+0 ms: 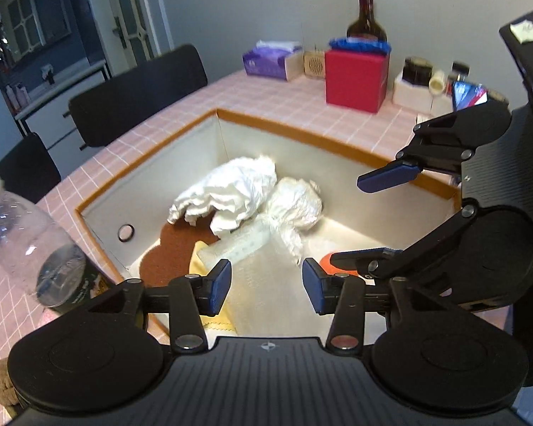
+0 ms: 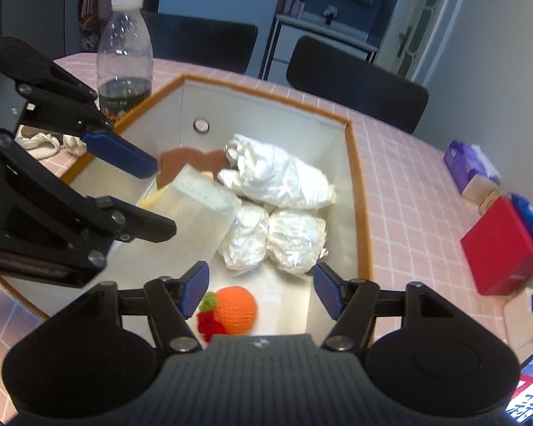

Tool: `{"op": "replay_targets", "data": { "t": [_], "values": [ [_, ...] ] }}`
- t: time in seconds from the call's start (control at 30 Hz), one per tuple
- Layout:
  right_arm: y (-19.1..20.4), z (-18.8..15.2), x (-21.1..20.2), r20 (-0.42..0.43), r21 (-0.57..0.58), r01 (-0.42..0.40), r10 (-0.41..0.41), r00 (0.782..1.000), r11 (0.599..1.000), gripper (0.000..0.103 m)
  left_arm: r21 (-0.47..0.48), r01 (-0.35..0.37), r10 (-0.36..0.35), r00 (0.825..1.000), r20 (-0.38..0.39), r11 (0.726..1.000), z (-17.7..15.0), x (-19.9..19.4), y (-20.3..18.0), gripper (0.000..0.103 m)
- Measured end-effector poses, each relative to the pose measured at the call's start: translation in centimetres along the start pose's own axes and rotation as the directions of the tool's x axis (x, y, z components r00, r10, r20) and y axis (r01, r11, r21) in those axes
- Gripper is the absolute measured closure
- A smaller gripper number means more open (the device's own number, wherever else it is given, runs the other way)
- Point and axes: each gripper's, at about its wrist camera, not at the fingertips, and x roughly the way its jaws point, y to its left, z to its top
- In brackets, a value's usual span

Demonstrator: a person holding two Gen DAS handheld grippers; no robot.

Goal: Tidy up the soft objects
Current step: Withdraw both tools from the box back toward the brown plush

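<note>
A brown-rimmed storage box [image 1: 302, 135] [image 2: 359, 191] sits on the pink checked table. It holds crumpled white bundles [image 1: 231, 191] [image 2: 280, 181], a brown cloth [image 1: 170, 259] and a yellow cloth [image 1: 197, 266]. A translucent zip pouch [image 1: 252, 245] [image 2: 199, 209] leans among them, tilted. My left gripper [image 1: 266, 284] [image 2: 163, 198] hovers open over the pouch, pads clear of it. An orange knitted fruit [image 2: 236, 307] [image 1: 326, 265] lies on the box floor. My right gripper [image 2: 261, 287] [image 1: 348, 220] stands open just above it, holding nothing.
A clear plastic bottle [image 1: 28, 234] [image 2: 124, 53] stands beside the box's left wall. A red box [image 1: 355, 78] [image 2: 497, 245], a tissue box [image 1: 270, 58] and a dark bottle [image 1: 366, 17] crowd the far table edge. Black chairs [image 1: 135, 96] line the table. White cloth [image 2: 42, 142] lies outside the box.
</note>
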Motion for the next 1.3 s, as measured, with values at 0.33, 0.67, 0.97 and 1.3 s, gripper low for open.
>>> {"op": "replay_targets", "data": {
  "t": [0.33,0.67,0.97,1.3],
  "values": [
    [1.7,0.4,-3.8,0.083,-0.006,0.083,-0.083,0.993,0.997,0.031,-0.091,-0.004,0.019,0.987,0.162,0.996,-2.3,-5.2,0.5,0.050],
    [6.7,0.4,-7.1,0.165,-0.003,0.076,-0.074,0.983,0.997,0.030,-0.222,-0.049,0.110,0.957,0.269,0.974,-7.0,-9.5,2.3,0.050],
    [13.3,-0.3,-8.1,0.286,0.008,0.026,-0.027,0.958,1.000,0.027,-0.348,-0.115,0.232,0.921,0.314,0.930,-12.6,-11.3,5.0,0.050],
    [19.5,0.7,-4.9,0.385,0.021,-0.106,0.090,0.918,0.994,0.025,-0.438,-0.252,0.373,0.902,0.216,0.863,-19.2,-11.5,8.6,0.050]
  ]
}}
